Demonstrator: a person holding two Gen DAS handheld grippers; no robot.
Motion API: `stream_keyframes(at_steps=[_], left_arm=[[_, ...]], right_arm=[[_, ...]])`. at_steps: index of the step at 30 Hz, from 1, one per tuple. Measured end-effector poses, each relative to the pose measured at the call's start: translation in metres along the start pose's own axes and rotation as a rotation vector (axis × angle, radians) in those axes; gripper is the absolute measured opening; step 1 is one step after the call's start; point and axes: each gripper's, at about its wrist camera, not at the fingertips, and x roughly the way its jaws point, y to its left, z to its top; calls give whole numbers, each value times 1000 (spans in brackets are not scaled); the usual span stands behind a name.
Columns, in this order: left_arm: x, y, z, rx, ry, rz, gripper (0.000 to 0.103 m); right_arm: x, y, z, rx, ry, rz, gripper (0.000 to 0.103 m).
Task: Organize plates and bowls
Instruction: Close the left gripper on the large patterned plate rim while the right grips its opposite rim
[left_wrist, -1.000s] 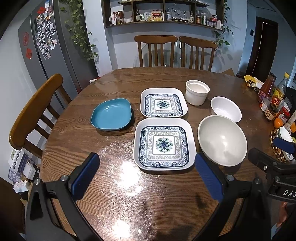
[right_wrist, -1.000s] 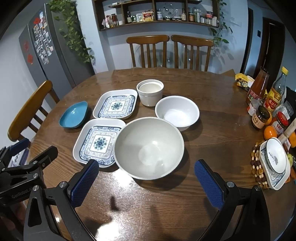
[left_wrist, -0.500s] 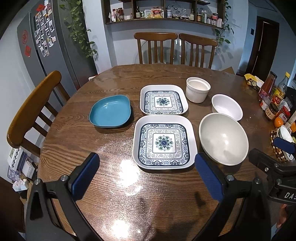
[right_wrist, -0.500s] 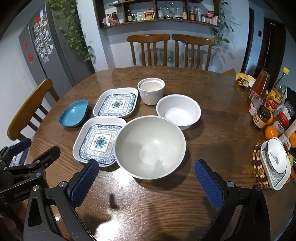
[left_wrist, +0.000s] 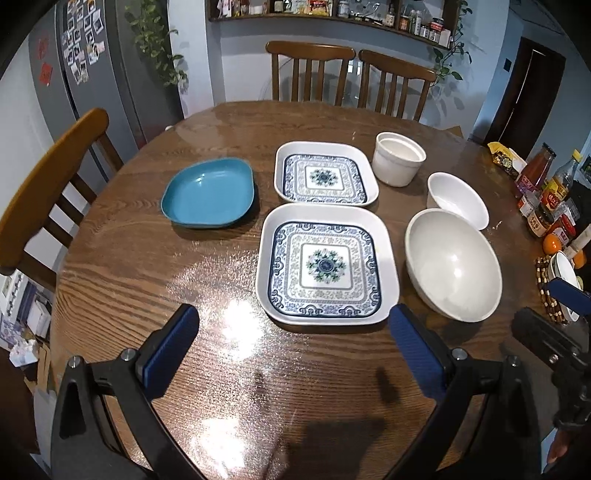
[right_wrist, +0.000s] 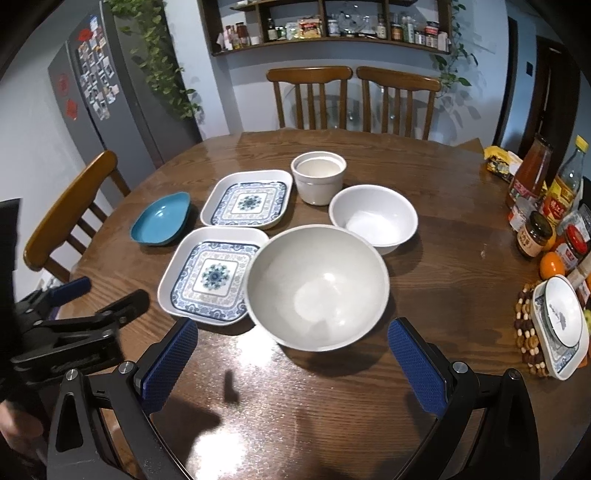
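Wood-grained and glossy, the round table (left_wrist: 122, 266) is carrying all the crockery, and both tongs are hanging above its near edge with nothing between their blue pads. Left gripper (left_wrist: 291, 349) is standing wide open, its jaws framing the near patterned plate (left_wrist: 327, 264), which is lying just ahead of the fingertips; right gripper (right_wrist: 291, 356) is gaping equally wide, with the large grey bowl (right_wrist: 317, 288) sitting straight ahead between its pads. Judging from this, the first pick is only being lined up: a shallow plate probably wants one finger slid under its raised rim from the near side, while the bowl wants a pinch across its wall. Beyond the near plate, the second patterned plate (left_wrist: 325, 179) is lying close behind it, so stacking the two looks like a short carry. Off to the left of the left tongs, the blue dish (left_wrist: 208, 197) is sitting apart. Past the big bowl, the small white bowl (right_wrist: 373, 219) and the white crock (right_wrist: 318, 177) are crowding close, and the bowl's rim is overlapping the near plate's edge in the right view, so lifting either could nudge the other. Far right, bottles and jars (right_wrist: 543, 206) and a dish on a beaded mat (right_wrist: 561, 325) are leaving little room for swinging outward.
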Motion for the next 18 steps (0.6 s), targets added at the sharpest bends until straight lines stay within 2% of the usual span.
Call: stream_keyframes(at_steps=[4,9,12,16,18], left_arm=[[14,14,-2,-22,20,3,100],[42,33,-5,-43,76,7,83],[56,38,-3,-59,113,-23,76],[69,36,2,-48,123,-33,68],[77,35,5,-38,130,-30,58]], right_arm=[[4,8,-1,-16,7,21,103],[8,11,-3,-25,11,38,103],[10,9,-3,-18,18,37,103],[13,5,-3,-10,29,32,103],[15,4,-2,-7,33,28,103]])
